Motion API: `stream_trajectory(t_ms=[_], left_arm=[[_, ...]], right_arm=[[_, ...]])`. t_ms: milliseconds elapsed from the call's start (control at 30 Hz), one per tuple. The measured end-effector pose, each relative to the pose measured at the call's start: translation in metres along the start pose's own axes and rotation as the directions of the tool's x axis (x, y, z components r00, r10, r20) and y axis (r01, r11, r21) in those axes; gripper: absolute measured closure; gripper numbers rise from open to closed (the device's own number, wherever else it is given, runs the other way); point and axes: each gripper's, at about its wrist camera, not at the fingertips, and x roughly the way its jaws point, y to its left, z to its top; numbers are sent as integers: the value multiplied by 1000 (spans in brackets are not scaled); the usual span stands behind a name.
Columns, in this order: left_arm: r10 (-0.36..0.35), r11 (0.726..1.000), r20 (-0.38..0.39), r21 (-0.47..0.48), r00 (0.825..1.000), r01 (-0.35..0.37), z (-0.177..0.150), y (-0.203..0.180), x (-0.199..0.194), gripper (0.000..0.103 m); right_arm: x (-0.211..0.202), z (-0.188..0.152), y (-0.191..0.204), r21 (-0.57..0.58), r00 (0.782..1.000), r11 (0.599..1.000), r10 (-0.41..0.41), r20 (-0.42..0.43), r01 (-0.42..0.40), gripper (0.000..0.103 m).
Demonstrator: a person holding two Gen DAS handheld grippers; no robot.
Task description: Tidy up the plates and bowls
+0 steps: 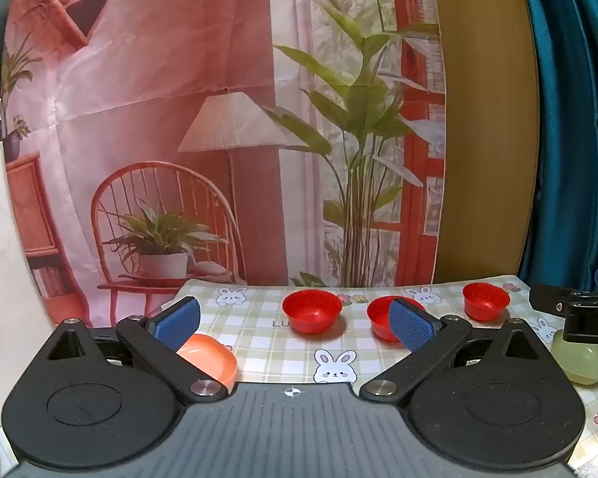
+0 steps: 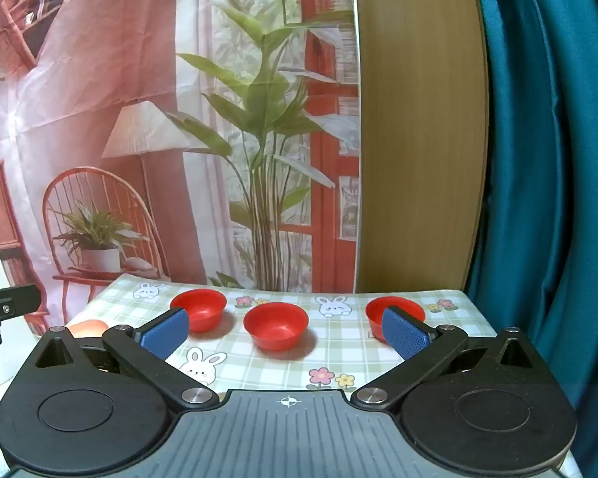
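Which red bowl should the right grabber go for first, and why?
Probably the middle red bowl: the right gripper is open and empty, and that bowl sits between its fingers, apart from the other two red bowls. Ease forward and down.

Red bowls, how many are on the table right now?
3, in a row across the checked cloth: left bowl, middle bowl, right bowl partly behind a right gripper finger. An orange dish and a green one sit apart; more could be hidden.
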Motion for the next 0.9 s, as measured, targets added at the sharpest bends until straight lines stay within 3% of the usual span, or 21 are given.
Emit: stream_trajectory(t_ms=[900], left_arm=[[5,1000,3,12,1000,-5,-3,-1,-2,1]], right_arm=[[0,-2,-6,15,1000,1000,4,10,-4,0]])
